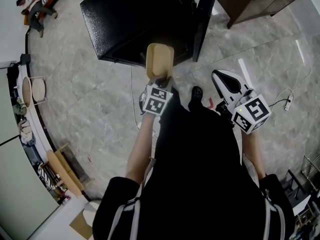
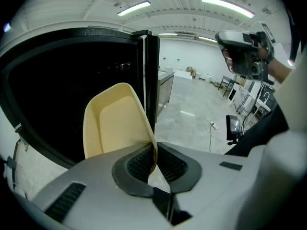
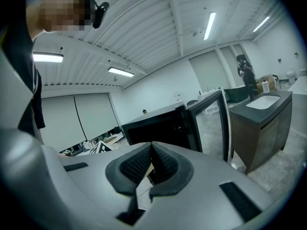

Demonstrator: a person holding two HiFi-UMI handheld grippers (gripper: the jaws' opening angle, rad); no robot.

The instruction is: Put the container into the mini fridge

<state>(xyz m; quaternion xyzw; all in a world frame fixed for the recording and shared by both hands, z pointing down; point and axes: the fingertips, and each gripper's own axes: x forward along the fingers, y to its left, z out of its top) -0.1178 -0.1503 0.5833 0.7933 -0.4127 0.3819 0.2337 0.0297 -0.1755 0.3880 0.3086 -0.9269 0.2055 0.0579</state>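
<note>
A cream plastic container (image 1: 160, 59) hangs in front of the open black mini fridge (image 1: 135, 19), just short of its dark opening. My left gripper (image 1: 161, 80) is shut on the container's rim. In the left gripper view the container (image 2: 115, 123) tilts up from the left gripper (image 2: 152, 161), with the fridge's dark inside (image 2: 67, 90) behind it. The fridge door (image 1: 205, 19) stands open to the right. My right gripper (image 1: 222, 76) is held beside the person's body, shut with nothing in it. The right gripper view shows the right gripper (image 3: 151, 150) aimed toward the fridge (image 3: 163, 126).
A dark wooden cabinet (image 1: 250, 1) stands right of the fridge door. A white cable (image 1: 134, 104) runs across the marble floor, and a power strip (image 1: 287, 103) lies at the right. Shelves with clutter line the left wall (image 1: 30, 134). A person (image 1: 37, 11) stands far off.
</note>
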